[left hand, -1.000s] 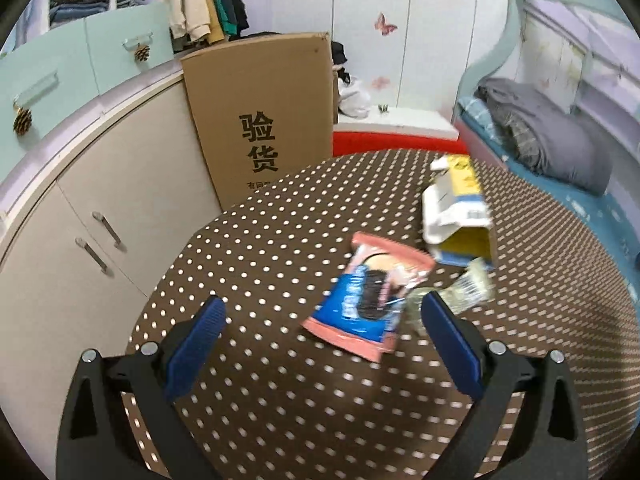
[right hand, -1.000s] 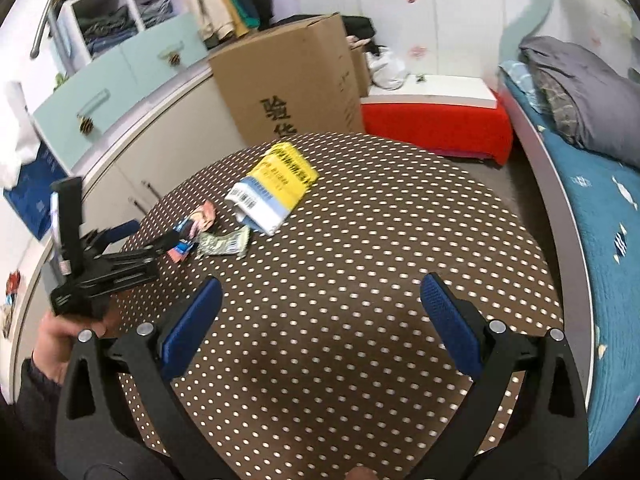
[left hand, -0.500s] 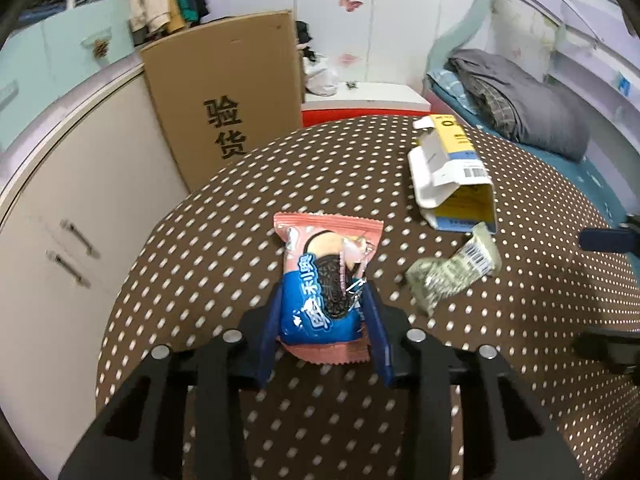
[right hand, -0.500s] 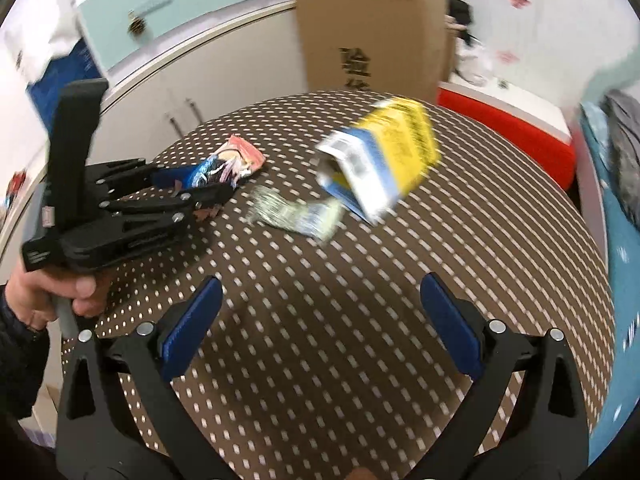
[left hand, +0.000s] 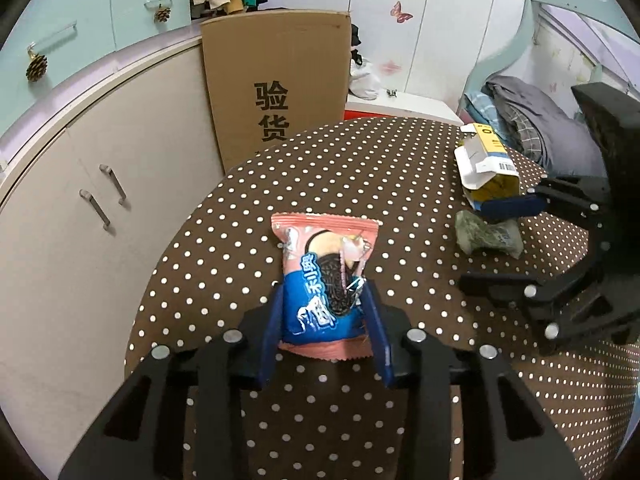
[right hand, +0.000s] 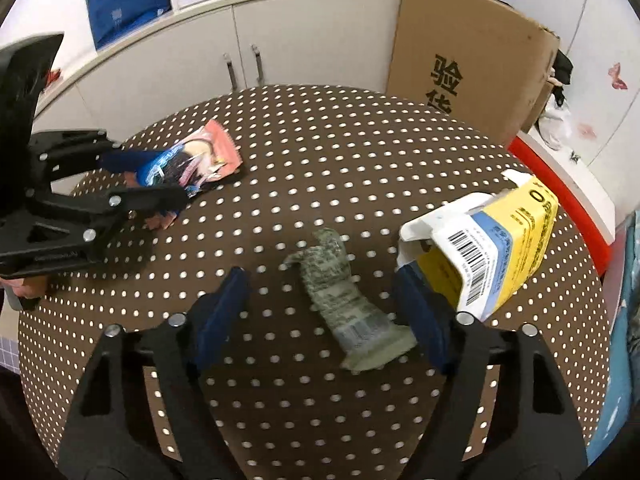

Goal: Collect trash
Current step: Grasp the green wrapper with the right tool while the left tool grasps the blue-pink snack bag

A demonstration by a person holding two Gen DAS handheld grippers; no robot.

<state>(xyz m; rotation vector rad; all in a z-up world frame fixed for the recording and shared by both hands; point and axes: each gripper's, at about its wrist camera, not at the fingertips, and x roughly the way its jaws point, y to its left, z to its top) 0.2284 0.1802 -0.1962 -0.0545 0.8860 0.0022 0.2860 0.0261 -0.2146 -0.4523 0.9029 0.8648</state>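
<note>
Trash lies scattered on a round table (right hand: 360, 152) covered in brown cloth with white dots. There are three pieces. A pink and blue cookie wrapper (left hand: 325, 285) lies on the left side of the table, and the left gripper (left hand: 325, 330) has its blue pads pressed against the wrapper's near end, holding it. A crumpled greenish wrapper (right hand: 344, 296) lies near the middle. The right gripper (right hand: 326, 314) straddles it, and its jaws are closing; the right pad sits close against the wrapper's near end while the left pad is still clear of it, so nothing is clamped yet. Just right of that lies an opened yellow and white carton (right hand: 492, 240), its torn mouth facing the near side.

All three pieces look light and thin. The two wrappers are likely soft, crinkly film that buckles under pressure and may slip, so pinching across the narrow width, close to a sealed end, seems best. The carton looks empty and easily crushed; a flat wall or flap would probably suit a grip.

A large cardboard box (left hand: 276, 80) stands on the far side, against pale cabinets (left hand: 100, 184).
</note>
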